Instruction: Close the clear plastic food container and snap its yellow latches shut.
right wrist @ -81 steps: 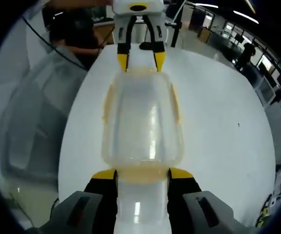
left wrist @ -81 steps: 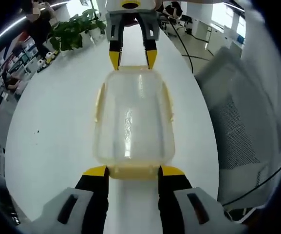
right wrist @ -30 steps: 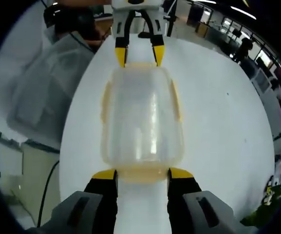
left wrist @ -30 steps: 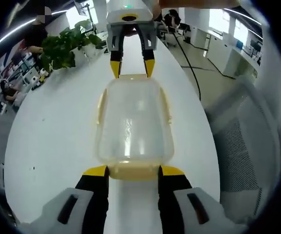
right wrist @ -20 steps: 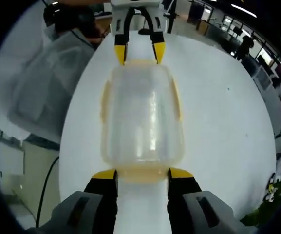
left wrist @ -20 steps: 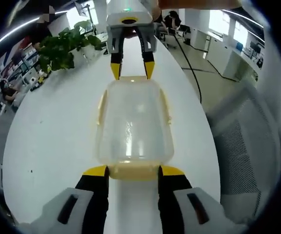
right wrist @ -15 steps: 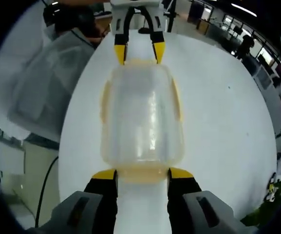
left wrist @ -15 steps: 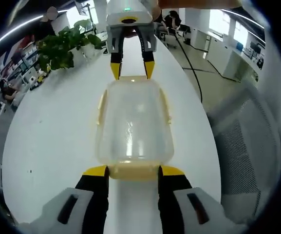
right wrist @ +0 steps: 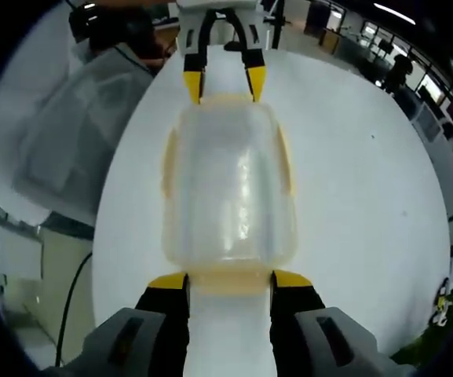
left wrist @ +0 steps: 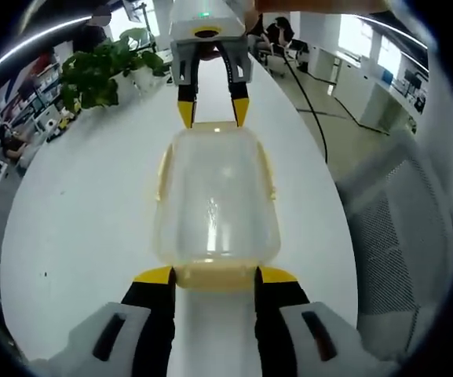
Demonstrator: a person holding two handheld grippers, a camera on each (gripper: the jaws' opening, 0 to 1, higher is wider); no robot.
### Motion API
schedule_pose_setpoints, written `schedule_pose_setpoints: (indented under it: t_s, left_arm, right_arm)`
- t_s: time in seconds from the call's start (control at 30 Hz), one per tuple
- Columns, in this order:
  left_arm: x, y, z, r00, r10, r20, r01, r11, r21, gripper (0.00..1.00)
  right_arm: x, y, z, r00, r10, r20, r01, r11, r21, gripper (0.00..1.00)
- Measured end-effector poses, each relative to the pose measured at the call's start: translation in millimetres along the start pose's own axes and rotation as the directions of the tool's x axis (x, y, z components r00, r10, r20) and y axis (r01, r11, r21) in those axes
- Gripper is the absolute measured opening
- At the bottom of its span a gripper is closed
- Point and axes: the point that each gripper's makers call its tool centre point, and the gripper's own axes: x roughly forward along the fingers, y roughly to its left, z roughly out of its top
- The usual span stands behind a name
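A clear plastic container (left wrist: 214,196) with its lid on lies on the white table (left wrist: 77,204). Pale yellow latches (left wrist: 163,169) run along its long sides. My left gripper (left wrist: 216,276) stands open at the near end, its yellow tips on either side of the end latch (left wrist: 214,278). At the far end the right gripper (left wrist: 213,114) faces me, its tips straddling that end. In the right gripper view the same container (right wrist: 228,188) shows, with my right gripper (right wrist: 230,281) open around the near latch (right wrist: 230,281) and the left gripper (right wrist: 224,85) opposite.
A potted plant (left wrist: 93,75) stands at the table's far left. A mesh chair (left wrist: 399,228) sits beyond the table's right edge, with a cable (left wrist: 305,78) on the floor. In the right gripper view a plastic-covered chair (right wrist: 61,141) stands left of the table.
Both views have drifted a little over the table. The container and both grippers keep the same stance at its two ends.
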Motion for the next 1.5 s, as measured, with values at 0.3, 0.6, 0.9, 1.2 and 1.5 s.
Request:
schedule_pose_setpoints:
  t_s: [0.3, 0.6, 0.9, 1.2, 1.5]
  left_arm:
    - [5, 0.0, -3.1, 1.000, -0.008, 0.000, 0.008, 1.000, -0.012, 0.38]
    - [9, 0.5, -5.0, 1.000, -0.019, 0.008, 0.020, 1.000, -0.017, 0.39]
    - [14, 1.0, -8.2, 1.000, -0.028, 0.006, 0.028, 0.999, -0.024, 0.39]
    - [16, 3.1, -10.2, 0.999, -0.034, 0.016, 0.034, 0.999, -0.023, 0.39]
    - [16, 3.3, -10.2, 0.999, -0.039, 0.022, 0.040, 0.999, -0.020, 0.39]
  right_arm:
    - [4, -1, -1.6, 1.000, 0.013, 0.000, -0.013, 1.000, 0.000, 0.38]
    - [7, -1, -3.7, 1.000, 0.026, 0.003, -0.026, 1.000, 0.008, 0.38]
    - [8, -2, -3.3, 0.999, 0.033, 0.011, -0.033, 0.999, 0.013, 0.38]
    - [8, -2, -2.3, 0.999, 0.038, 0.010, -0.038, 0.999, 0.024, 0.38]
    - [8, -2, -2.3, 0.999, 0.040, 0.004, -0.040, 0.999, 0.031, 0.38]
